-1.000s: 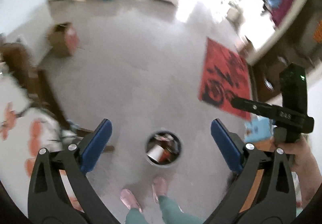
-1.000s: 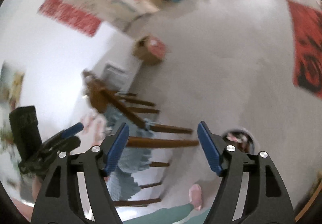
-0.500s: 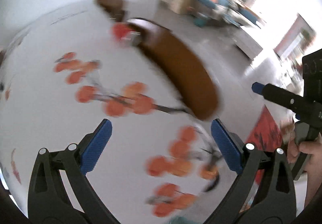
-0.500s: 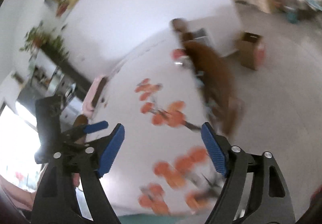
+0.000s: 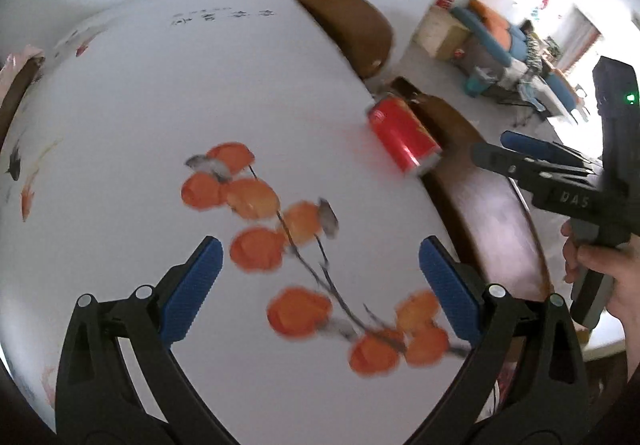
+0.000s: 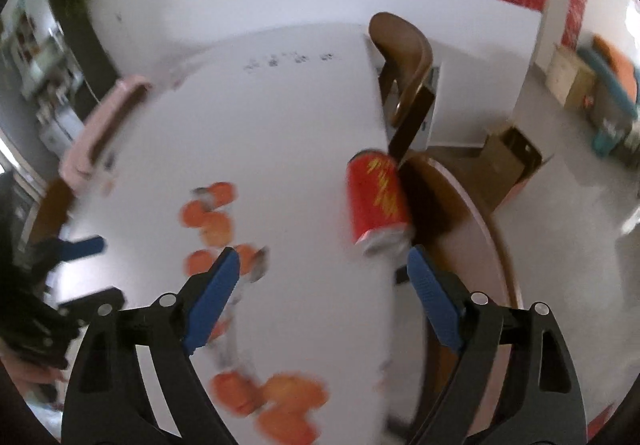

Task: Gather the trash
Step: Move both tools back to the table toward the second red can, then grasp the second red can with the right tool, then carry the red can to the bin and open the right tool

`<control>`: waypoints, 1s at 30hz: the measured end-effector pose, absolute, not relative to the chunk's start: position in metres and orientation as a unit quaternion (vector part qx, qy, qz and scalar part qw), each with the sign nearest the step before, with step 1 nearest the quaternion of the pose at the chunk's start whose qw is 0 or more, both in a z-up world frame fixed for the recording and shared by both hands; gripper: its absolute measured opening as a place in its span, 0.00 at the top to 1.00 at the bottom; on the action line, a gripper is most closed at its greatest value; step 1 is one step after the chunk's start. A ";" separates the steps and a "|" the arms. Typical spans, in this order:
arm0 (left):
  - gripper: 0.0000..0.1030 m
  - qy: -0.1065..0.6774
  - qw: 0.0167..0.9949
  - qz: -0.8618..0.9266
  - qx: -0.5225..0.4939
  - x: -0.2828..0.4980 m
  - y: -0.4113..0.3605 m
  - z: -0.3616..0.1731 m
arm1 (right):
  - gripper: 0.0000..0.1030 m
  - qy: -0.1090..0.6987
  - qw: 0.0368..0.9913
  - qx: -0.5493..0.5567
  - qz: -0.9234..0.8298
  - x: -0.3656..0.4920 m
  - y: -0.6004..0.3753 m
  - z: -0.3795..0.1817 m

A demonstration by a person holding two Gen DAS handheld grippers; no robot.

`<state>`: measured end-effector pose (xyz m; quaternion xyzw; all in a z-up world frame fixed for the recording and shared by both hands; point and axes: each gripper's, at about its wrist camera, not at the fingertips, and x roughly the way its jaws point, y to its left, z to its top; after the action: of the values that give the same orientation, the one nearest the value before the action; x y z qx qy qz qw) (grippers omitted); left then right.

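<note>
A red drink can (image 5: 403,139) lies on its side near the right edge of a white table (image 5: 160,85) printed with orange fruit. It also shows in the right wrist view (image 6: 378,207), just ahead of and slightly right of my right gripper (image 6: 322,295). My right gripper is open and empty; it appears from the side in the left wrist view (image 5: 532,151). My left gripper (image 5: 318,287) is open and empty over the table's print, with the can ahead to its right.
Brown wooden chairs (image 5: 486,213) stand along the table's right edge, one further back (image 6: 404,41). A cardboard box (image 6: 514,165) sits on the grey floor beyond. A pink item (image 6: 106,129) lies at the table's left edge.
Both grippers swung up from the floor and its trash bin to the table. The red can has come into clear view and is closer to the right gripper than before.
</note>
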<state>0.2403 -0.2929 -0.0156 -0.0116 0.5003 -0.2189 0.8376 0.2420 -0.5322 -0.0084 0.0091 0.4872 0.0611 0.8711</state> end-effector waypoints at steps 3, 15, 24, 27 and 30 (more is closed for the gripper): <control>0.07 0.516 0.833 -0.199 -0.035 0.275 -0.297 -0.033 | 0.17 0.513 0.856 0.014 0.060 0.287 -0.544 -0.041; 0.07 0.550 0.819 -0.153 -0.055 0.307 -0.293 -0.089 | 0.36 0.566 0.821 -0.035 0.065 0.337 -0.541 -0.117; 0.07 0.513 0.836 -0.195 -0.011 0.267 -0.295 -0.061 | 0.37 0.524 0.843 0.062 0.105 0.266 -0.536 -0.062; 0.07 0.500 0.833 -0.235 0.013 0.236 -0.306 -0.047 | 0.37 0.496 0.855 0.111 0.102 0.207 -0.546 -0.036; 0.07 0.493 0.824 -0.276 0.050 0.198 -0.329 -0.036 | 0.37 0.475 0.862 0.153 0.086 0.138 -0.563 -0.015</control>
<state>0.1981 -0.3288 -0.0358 0.0496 0.4931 -0.2755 0.8237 0.1375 -0.5628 -0.0150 0.1528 0.4751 0.0862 0.8623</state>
